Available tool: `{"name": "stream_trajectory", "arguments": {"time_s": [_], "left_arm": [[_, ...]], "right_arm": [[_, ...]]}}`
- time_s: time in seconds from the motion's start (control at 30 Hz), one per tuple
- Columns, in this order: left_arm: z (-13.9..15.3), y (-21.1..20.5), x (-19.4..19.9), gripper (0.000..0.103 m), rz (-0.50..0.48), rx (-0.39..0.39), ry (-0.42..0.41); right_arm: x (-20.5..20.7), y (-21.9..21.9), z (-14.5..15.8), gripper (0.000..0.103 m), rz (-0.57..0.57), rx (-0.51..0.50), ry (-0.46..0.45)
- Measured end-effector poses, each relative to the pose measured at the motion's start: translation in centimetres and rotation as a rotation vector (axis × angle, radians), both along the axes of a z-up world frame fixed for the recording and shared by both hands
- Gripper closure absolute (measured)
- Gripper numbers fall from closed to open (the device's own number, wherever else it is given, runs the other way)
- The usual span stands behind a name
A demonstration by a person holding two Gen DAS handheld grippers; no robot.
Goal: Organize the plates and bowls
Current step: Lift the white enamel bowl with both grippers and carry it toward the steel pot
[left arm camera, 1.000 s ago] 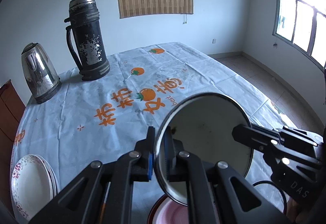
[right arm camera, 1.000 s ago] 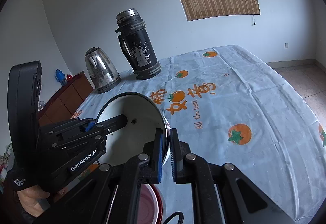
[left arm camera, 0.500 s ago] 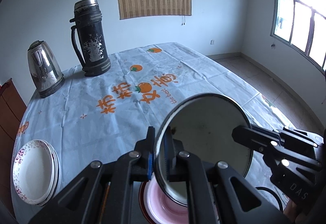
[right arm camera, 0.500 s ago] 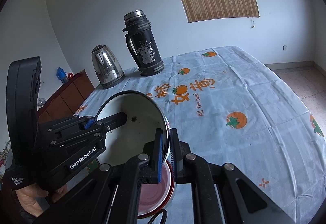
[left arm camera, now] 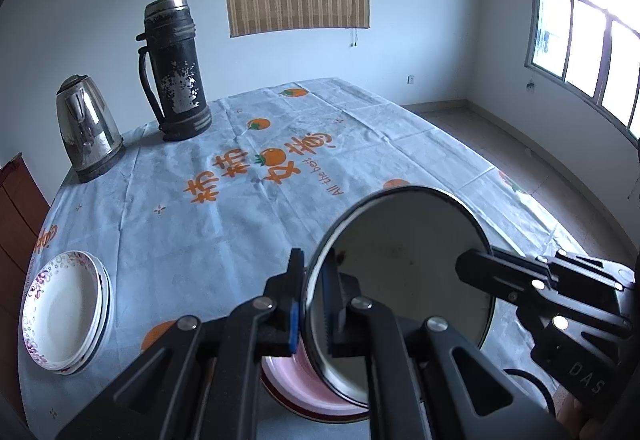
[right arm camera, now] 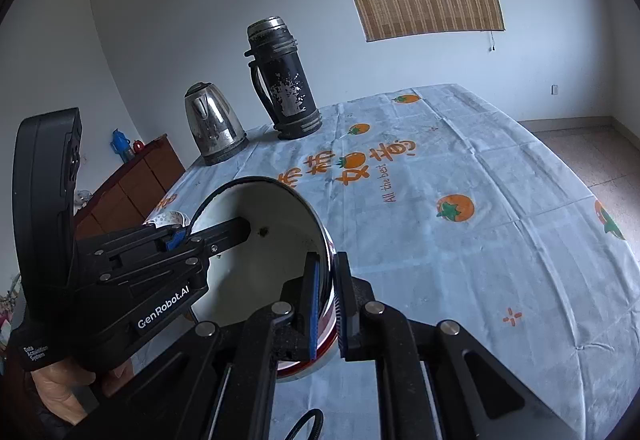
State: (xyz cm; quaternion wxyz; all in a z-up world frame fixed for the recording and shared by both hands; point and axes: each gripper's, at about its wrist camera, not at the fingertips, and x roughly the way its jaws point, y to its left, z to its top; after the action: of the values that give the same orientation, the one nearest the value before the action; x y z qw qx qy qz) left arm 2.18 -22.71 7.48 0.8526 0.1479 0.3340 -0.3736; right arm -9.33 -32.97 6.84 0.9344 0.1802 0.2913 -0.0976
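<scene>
fingers: left gripper [left arm camera: 313, 304] and right gripper [right arm camera: 326, 300] both clamped on rim of enamel bowl [left arm camera: 404, 272] | bowl: carried tilted above pink-and-red dish [left arm camera: 296, 380] on counter [left arm camera: 248, 224], apparently not touching | done: plate stack [left arm camera: 64, 312] at left | left: set bowl down

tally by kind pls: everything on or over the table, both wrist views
White enamel bowl with dark rim, clamped by both grippers: 1
Red-rimmed pink dish under it: 1
White floral-rimmed plates, stacked: at least 2
Steel electric kettle: 1
Black worn thermos flask: 1
Total: at least 6
</scene>
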Motion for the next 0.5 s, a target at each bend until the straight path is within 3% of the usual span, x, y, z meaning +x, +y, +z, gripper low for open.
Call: {"name": "stream_trajectory", "arguments": {"time_s": [0.5], "left_arm": [[-1.3,0.6,-1.4,0.098,0.006,0.001,0.036]], "right_arm": [[-2.0,0.4,-1.1,0.095,-0.006,0.025,0.005]]}}
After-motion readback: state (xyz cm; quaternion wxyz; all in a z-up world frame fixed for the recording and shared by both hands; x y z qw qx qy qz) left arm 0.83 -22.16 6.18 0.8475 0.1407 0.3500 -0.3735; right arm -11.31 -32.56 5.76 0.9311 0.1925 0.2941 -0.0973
